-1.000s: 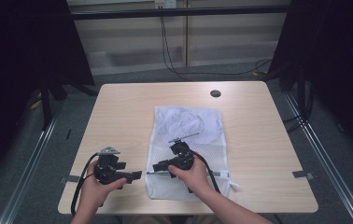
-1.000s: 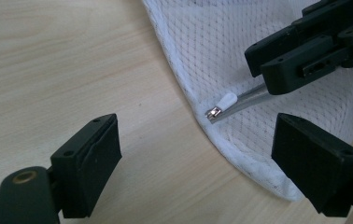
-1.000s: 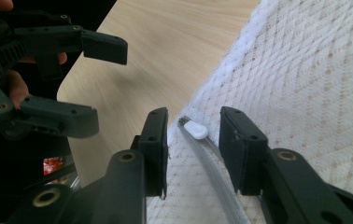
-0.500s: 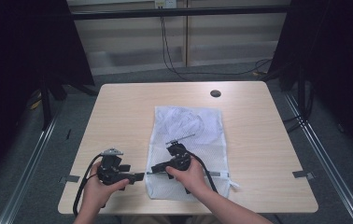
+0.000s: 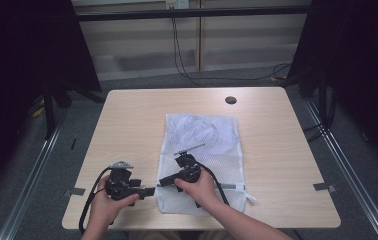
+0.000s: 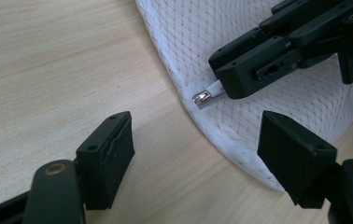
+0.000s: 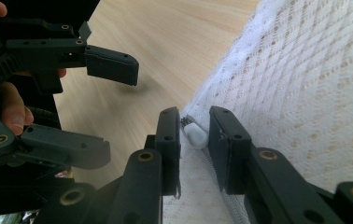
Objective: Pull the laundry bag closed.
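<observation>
Mesh bag (image 5: 202,150), white, flat on table (image 5: 127,120), zipper pull (image 6: 208,97) at edge.

White mesh laundry bag (image 5: 204,150) lies flat on the light wooden table (image 5: 127,120), a little right of centre, its near end close to the front edge. A small round dark disc (image 5: 230,100) sits behind it, near the far edge. Left tongs (image 5: 149,190) sit just left of the bag's near-left corner; right tongs (image 5: 163,182) lie over that corner, around the white zipper pull (image 7: 194,135).
</observation>
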The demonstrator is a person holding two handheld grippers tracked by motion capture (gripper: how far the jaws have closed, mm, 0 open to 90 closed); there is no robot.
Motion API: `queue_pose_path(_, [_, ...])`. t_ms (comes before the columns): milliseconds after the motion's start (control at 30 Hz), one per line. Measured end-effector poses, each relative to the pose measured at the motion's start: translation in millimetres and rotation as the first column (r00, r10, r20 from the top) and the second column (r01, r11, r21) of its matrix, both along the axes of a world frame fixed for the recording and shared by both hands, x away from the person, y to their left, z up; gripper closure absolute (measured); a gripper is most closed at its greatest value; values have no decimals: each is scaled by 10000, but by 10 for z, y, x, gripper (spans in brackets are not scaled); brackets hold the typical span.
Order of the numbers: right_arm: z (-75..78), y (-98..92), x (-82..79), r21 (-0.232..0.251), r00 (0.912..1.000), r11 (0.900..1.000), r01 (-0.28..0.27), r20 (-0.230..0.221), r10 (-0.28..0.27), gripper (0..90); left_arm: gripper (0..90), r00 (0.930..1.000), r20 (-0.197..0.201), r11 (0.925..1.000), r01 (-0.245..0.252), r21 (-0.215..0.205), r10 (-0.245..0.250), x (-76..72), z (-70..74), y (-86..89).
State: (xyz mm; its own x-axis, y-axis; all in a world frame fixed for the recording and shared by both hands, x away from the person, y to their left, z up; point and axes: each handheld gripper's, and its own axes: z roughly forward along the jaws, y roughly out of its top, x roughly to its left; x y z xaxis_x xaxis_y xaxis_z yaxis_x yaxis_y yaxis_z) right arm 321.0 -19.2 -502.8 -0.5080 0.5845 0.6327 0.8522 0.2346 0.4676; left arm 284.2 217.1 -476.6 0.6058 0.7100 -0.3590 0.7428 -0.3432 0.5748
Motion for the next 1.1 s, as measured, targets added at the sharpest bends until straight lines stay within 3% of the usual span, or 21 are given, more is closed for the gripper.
queue_pose_path(200, [-10, 9, -2, -73, 10000, 10000, -52, 20, 52, 785, 283, 9998, -154, 10000, 82, -39, -83, 1, -1, 12])
queue_pose_path(367, [-5, 6, -6, -32, 9997, 9997, -254, 34, 254, 862, 282, 9996, -273, 9999, 96, -31, -97, -5, 1, 8])
queue_pose_path(1100, [40, 4, -39, 228, 9998, 9997, -91, -153, 94, 848, 305, 9987, -427, 9996, 295, 10, -294, 0, -23, -37])
